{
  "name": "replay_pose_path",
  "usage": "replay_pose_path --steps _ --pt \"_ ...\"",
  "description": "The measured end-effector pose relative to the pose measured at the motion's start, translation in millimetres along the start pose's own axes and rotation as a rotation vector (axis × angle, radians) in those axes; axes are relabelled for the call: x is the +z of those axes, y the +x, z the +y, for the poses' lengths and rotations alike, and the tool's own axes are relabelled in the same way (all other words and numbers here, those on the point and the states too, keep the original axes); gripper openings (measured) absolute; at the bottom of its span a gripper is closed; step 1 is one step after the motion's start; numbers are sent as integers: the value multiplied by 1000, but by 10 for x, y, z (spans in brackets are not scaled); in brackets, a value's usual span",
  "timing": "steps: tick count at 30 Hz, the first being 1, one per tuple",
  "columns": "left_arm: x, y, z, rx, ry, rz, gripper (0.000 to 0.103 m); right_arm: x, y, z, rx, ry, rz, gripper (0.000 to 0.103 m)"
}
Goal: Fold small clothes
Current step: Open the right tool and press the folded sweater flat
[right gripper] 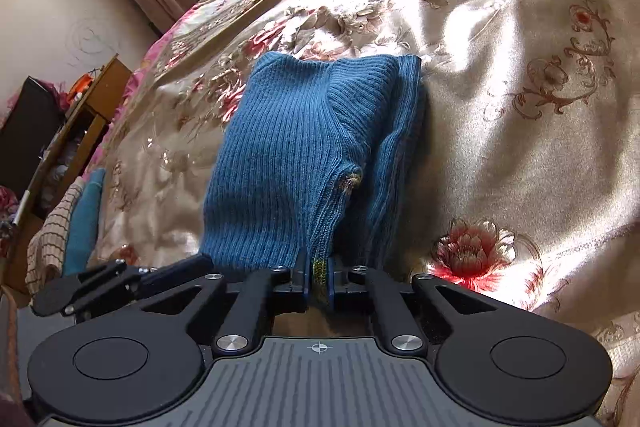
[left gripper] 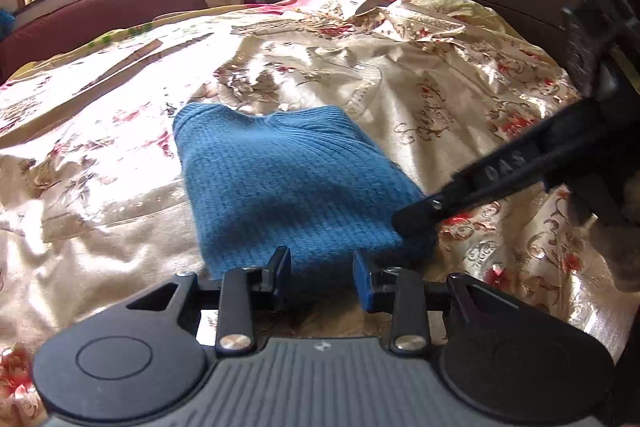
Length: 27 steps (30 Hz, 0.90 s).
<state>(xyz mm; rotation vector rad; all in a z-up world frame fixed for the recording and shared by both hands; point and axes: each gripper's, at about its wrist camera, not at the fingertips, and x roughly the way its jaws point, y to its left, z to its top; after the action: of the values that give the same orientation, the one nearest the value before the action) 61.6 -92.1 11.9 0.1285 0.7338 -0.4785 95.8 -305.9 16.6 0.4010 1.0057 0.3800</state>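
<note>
Now right gripper (right gripper: 319, 281) pinching blue sweater (right gripper: 296, 155) edge, left gripper (left gripper: 322, 269) parted

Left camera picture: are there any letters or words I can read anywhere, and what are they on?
"DAS": raised letters on the black arm of the right gripper, which reaches onto the blue sweater.
Curly marks woven into the bedspread may be writing; too blurred to read.
Nothing else readable in either view.
</note>
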Motion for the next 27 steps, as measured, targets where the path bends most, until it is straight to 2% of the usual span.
replay_pose_path --steps 3,5,7,9,14,18,22,25,27 --pt "45 30 175 3 -77 0 38 -117 -57 -19 -14 5 -12 5" --pt "67 111 265 21 -110 10 40 -169 15 -70 -22 28 11 4" --pt "76 295 329 40 -118 81 43 -200 97 -46 -40 8 42 4" --pt "53 385 356 45 -123 110 43 -196 86 13 -52 -7 41 5" --pt "74 331 348 39 -106 94 43 -74 -177 64 -53 2 2 16" --pt "100 344 370 35 -113 106 43 117 -359 62 -69 13 -100 19" --pt "110 357 345 47 -102 115 43 398 -133 39 -108 33 -148 22" --pt "124 361 333 55 -107 121 43 542 162 45 -133 43 -132 22" --pt "133 370 327 58 -110 124 44 597 366 47 -138 58 -109 26"
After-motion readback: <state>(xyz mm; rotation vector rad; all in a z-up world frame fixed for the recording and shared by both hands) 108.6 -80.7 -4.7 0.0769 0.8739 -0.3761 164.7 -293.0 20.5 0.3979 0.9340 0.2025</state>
